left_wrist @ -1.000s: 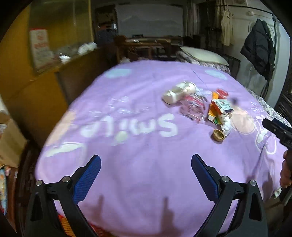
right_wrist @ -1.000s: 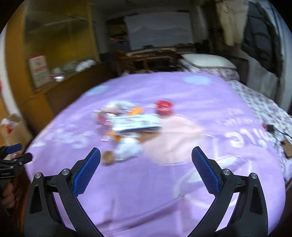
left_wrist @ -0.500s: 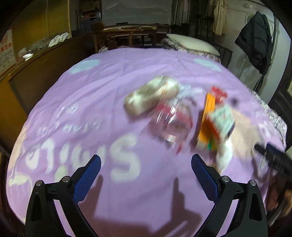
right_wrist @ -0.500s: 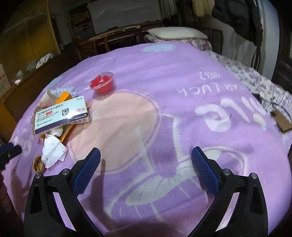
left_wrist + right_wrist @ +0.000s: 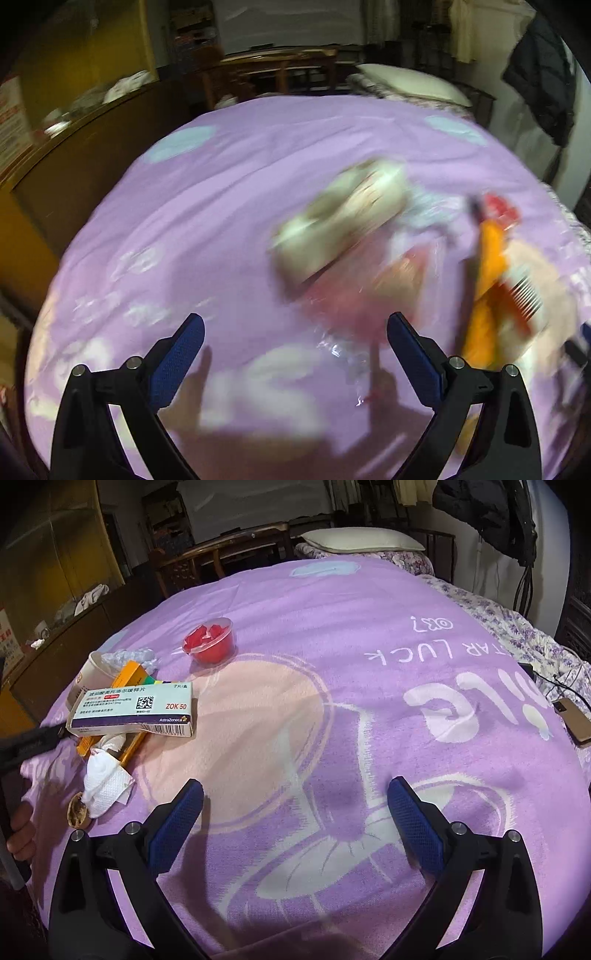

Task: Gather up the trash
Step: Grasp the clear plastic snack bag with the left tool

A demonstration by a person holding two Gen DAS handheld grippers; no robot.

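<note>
Left wrist view is way closer to the junk pile than a second ago, and smeared with motion blur, so that hand is clearly closing in for a first pick. On the purple blanket (image 5: 369, 672) the trash sits clustered: a pale cup (image 5: 340, 221) on its side, the crinkly clear wrapper (image 5: 365, 299) just ahead of the left gripper (image 5: 295, 363), then the medicine box (image 5: 133, 710) on an orange carton (image 5: 127, 675), a red tub (image 5: 210, 640), a tissue wad (image 5: 105, 779), a walnut shell (image 5: 77, 810). Both sets of fingers (image 5: 176, 823) are spread wide, gripping nothing; the right gripper (image 5: 295, 827) hovers over bare blanket, well apart from the pile.
</note>
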